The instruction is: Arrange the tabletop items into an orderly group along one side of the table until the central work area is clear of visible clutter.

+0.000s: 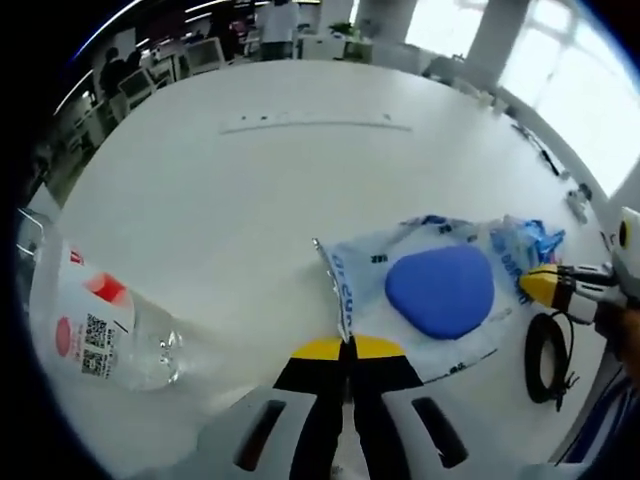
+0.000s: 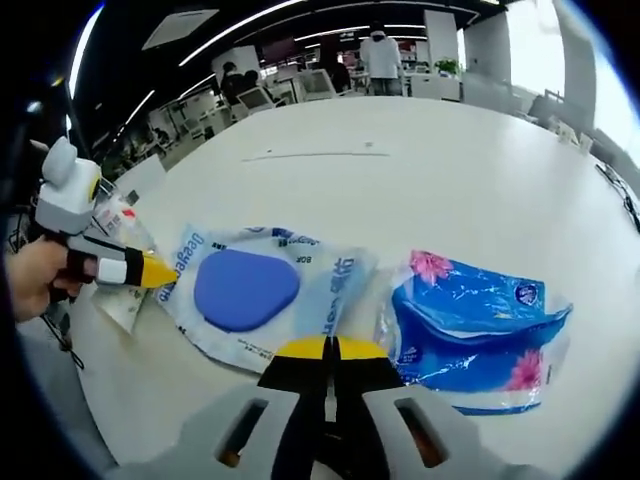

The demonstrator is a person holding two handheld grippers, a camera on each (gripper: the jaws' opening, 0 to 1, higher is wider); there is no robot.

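In the left gripper view, the left tool (image 1: 349, 346) is seen with its yellow-tipped jaws pressed together on the near edge of a clear plastic packet (image 1: 430, 290), which is pinched between them. The packet, printed in blue and holding a rounded blue pad (image 1: 441, 291), lies flat on the white worktop (image 1: 250, 190). The right tool (image 1: 535, 286) is seen entering from the right, its yellow tip clamped on the far edge of the same packet. Just beyond that tip a blue tissue pack (image 1: 528, 240) is glimpsed, and near the right tool a coiled black cable (image 1: 548, 357) rests on the worktop. To the left, well apart from the packet, a clear plastic bottle (image 1: 105, 325) with a red-and-white label lies on its side.

In the right gripper view, the right tool (image 2: 327, 349) is shown clenched on the packet's edge (image 2: 265, 295), the jaws closed with the film caught between them. The left tool (image 2: 160, 270), held by a hand (image 2: 35, 280), grips the opposite edge of the packet. Just beside the packet, to the right, the blue tissue pack (image 2: 475, 325) with pink flowers lies on the worktop (image 2: 450, 190). Behind the left tool the bottle (image 2: 125, 225) is partly seen. Beyond the worktop, office desks and standing people are visible.
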